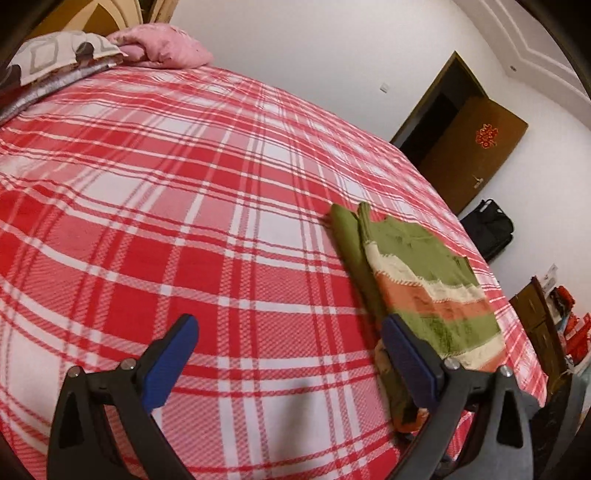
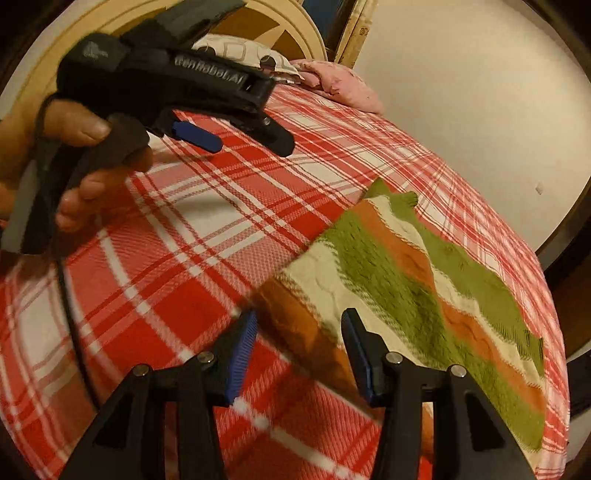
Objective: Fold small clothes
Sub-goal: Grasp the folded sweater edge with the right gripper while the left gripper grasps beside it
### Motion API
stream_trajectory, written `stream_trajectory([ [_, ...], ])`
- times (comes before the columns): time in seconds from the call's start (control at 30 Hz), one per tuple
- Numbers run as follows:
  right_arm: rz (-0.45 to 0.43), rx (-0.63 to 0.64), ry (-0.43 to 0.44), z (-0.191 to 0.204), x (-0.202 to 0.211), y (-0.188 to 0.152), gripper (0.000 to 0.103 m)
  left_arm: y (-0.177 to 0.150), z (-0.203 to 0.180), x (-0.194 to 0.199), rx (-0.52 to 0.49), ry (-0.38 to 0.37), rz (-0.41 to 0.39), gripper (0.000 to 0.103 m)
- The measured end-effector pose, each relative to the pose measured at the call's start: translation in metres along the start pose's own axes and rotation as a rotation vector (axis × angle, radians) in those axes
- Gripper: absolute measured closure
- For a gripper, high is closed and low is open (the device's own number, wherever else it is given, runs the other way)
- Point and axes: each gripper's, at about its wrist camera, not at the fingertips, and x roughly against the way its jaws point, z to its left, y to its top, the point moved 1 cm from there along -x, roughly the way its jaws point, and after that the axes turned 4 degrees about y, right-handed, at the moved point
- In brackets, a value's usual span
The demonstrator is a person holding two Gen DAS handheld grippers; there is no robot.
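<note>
- right gripper [image 2: 299, 354]: jaws part-open, empty, poised over near corner of striped garment [image 2: 424, 280]
- left gripper [image 1: 288, 354]: wide, empty, garment off its right finger
- garment flat on plaid bedspread [image 1: 147, 206], long axis running away; right hand nearer

Warm indoor light, strong fisheye bending, dark corners, slight motion blur

Your left wrist cam looks down-forward, close over the plaid bedspread [image 1: 184, 206], toward the pillows [image 1: 162, 48] and door [image 1: 476, 151]. Right wrist cam sits nearer the striped knit garment [image 2: 424, 280], facing the headboard [image 2: 280, 33]. Both share the garment, bedspread and pillows; the right also catches your left gripper [image 2: 251, 140].
</note>
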Motion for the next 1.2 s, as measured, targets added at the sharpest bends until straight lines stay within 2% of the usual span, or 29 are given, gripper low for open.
stream_trajectory([
  [0.1,-0.024,0.017,-0.048,-0.001,-0.006,0.003,0.054,0.001,0.000,-0.006,0.018,-0.067,0.018,0.001],
  [0.17,-0.030,-0.013,-0.036,-0.005,-0.006,0.003,0.082,0.005,0.001,-0.009,0.031,-0.113,0.033,0.001],
  [0.4,-0.038,-0.051,-0.013,-0.011,-0.001,-0.003,0.086,0.032,-0.023,-0.048,0.042,-0.240,0.083,0.001],
  [0.57,-0.037,-0.059,0.008,-0.013,-0.004,-0.004,0.086,0.047,-0.048,-0.077,0.019,-0.264,0.104,0.002],
  [0.7,-0.040,-0.075,0.022,-0.017,-0.006,-0.005,0.086,0.052,-0.059,-0.097,-0.004,-0.250,0.126,0.003],
  [0.73,-0.040,-0.077,0.026,-0.017,-0.006,-0.004,0.086,0.052,-0.059,-0.096,-0.012,-0.248,0.127,0.006],
  [0.8,-0.045,-0.087,0.035,-0.020,-0.006,-0.004,0.086,0.055,-0.057,-0.097,-0.013,-0.255,0.132,0.022],
  [0.87,-0.049,-0.092,0.040,-0.020,-0.004,-0.005,0.086,0.055,-0.052,-0.101,0.009,-0.268,0.158,0.047],
  [0.9,-0.051,-0.090,0.041,-0.021,-0.004,-0.005,0.086,0.055,-0.050,-0.102,0.014,-0.270,0.163,0.052],
  [0.97,-0.053,-0.088,0.044,-0.024,-0.004,-0.005,0.086,0.053,-0.046,-0.101,0.027,-0.289,0.180,0.074],
  [1.03,-0.056,-0.090,0.047,-0.026,-0.002,-0.006,0.087,0.051,-0.042,-0.101,0.046,-0.303,0.198,0.087],
  [1.2,-0.072,-0.106,0.033,-0.038,0.007,-0.010,0.090,0.056,-0.051,-0.092,0.018,-0.307,0.160,0.090],
])
